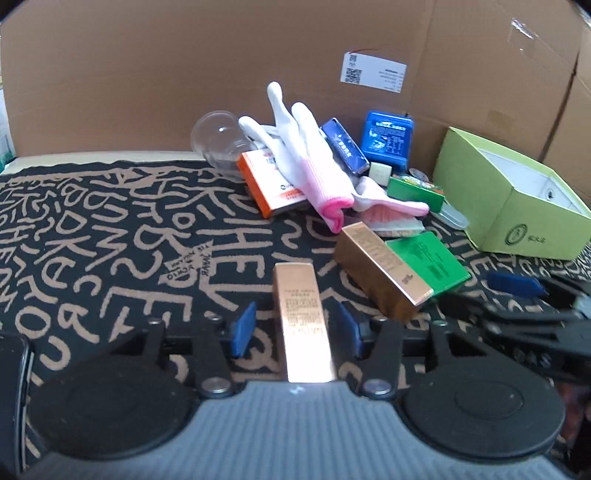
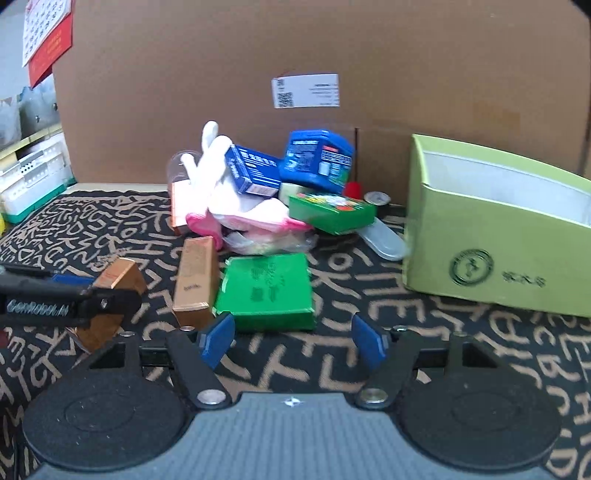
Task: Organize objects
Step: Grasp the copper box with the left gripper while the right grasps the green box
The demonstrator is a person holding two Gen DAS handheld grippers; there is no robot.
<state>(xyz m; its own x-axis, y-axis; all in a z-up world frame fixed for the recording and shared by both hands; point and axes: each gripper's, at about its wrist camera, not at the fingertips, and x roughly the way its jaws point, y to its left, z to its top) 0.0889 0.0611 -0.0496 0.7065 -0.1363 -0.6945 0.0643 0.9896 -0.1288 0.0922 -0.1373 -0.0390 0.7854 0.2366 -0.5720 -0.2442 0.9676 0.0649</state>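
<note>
Two copper-gold cartons [image 1: 382, 268] lie well short of the green open box [image 1: 517, 206]. We have one [image 1: 301, 317] lengthwise between the left gripper's [image 1: 297, 328] parted pads, not yet pinched. Our right gripper [image 2: 291, 341] hangs open and empty before the flat green packet [image 2: 266, 291], nearer that box.

Black hand-held gripper [image 1: 295, 328] with blue fingertips [image 1: 242, 328], silver screws, ribbed grey body.

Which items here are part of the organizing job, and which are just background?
Job: copper box, second copper box, flat green box, gloves, lime bin.
Lying about: wall calendar, shipping label, patterned cloth.
</note>
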